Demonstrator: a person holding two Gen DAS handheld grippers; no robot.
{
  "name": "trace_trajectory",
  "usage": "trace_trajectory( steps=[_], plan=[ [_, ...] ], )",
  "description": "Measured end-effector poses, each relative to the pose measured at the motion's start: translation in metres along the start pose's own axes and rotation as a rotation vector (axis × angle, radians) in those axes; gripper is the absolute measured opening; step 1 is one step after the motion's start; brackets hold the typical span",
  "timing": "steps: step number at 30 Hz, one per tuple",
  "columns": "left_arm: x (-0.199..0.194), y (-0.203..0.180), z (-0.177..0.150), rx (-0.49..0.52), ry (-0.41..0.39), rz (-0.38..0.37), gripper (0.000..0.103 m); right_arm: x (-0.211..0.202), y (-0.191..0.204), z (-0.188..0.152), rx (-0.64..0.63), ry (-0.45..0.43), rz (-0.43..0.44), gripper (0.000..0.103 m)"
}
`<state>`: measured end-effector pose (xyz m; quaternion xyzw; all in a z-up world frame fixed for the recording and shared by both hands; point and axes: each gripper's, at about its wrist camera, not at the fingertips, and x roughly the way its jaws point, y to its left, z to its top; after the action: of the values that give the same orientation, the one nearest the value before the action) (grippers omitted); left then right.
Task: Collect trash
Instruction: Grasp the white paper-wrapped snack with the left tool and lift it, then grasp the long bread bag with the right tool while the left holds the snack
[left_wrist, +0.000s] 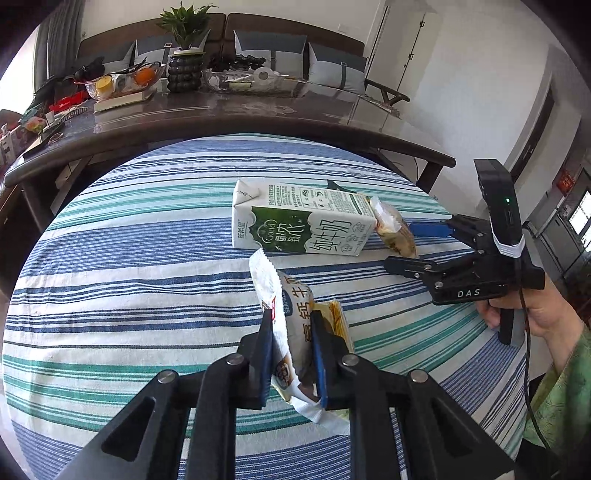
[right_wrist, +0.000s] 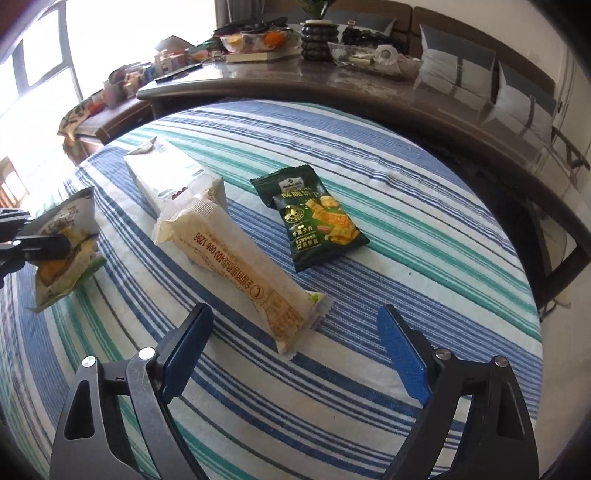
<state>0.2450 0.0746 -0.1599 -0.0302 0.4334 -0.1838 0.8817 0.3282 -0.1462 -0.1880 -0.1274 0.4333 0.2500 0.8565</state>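
Lay on a blue, teal and white striped cloth (left_wrist: 147, 258): several pieces of trash. Nearest the left side, a white snack wrapper (left_wrist: 291, 332) was clamped between the blue pads of the left gripper (left_wrist: 291, 354), standing up from the cloth with its crimped top end pointing far; seen from the right wrist, the same wrapper (right_wrist: 66, 240) sat at the far left edge, pinched by dark fingers. Beyond it lay a white and green milk carton (left_wrist: 299, 221) on its side, roughly mid-cloth, with a long pale wrapper (right_wrist: 236, 266) touching its right end and stretching toward the near side. Just right of that, apart from it, rested a dark green cracker packet (right_wrist: 314, 218), flat on the stripes. Hovered over the near end of the long pale wrapper: the right gripper (right_wrist: 295, 354), jaws spread wide, nothing between the pads, held by a hand (left_wrist: 535, 310) in a green patterned sleeve. Farther off stood a dark table (left_wrist: 221, 114) carrying a potted plant (left_wrist: 184, 48) and a glass fruit bowl (left_wrist: 122, 83).
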Motion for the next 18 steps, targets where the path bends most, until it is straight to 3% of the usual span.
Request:
trace_trajectory(
  steps=[1,2,3,4,6,10,15,18],
  plan=[
    [-0.001,-0.003,-0.002,0.011,0.004,-0.005,0.018,0.001,0.001,0.001,-0.004,-0.017,0.013,0.088],
    [-0.001,-0.005,-0.005,0.016,0.009,-0.011,0.018,0.001,0.001,0.002,-0.005,-0.021,0.020,0.079],
    [0.000,-0.005,-0.006,0.015,0.014,-0.015,0.018,-0.001,0.001,0.003,-0.006,-0.029,0.025,0.051],
    [0.001,-0.006,-0.007,0.015,0.018,-0.015,0.018,-0.005,0.001,0.004,-0.003,-0.029,0.033,0.039],
    [0.000,-0.005,-0.009,0.010,0.018,-0.014,0.018,-0.008,-0.003,0.004,0.037,-0.001,0.063,0.032],
    [-0.008,-0.004,-0.010,-0.009,0.005,-0.048,0.018,-0.027,-0.006,-0.009,0.129,0.066,0.056,0.029],
    [-0.017,-0.022,-0.022,0.024,0.010,-0.085,0.018,-0.063,0.002,-0.035,0.116,0.153,-0.105,0.030],
    [-0.017,-0.035,-0.033,0.042,0.024,-0.095,0.018,-0.073,0.005,-0.060,0.121,0.202,-0.148,0.032]
  ],
)
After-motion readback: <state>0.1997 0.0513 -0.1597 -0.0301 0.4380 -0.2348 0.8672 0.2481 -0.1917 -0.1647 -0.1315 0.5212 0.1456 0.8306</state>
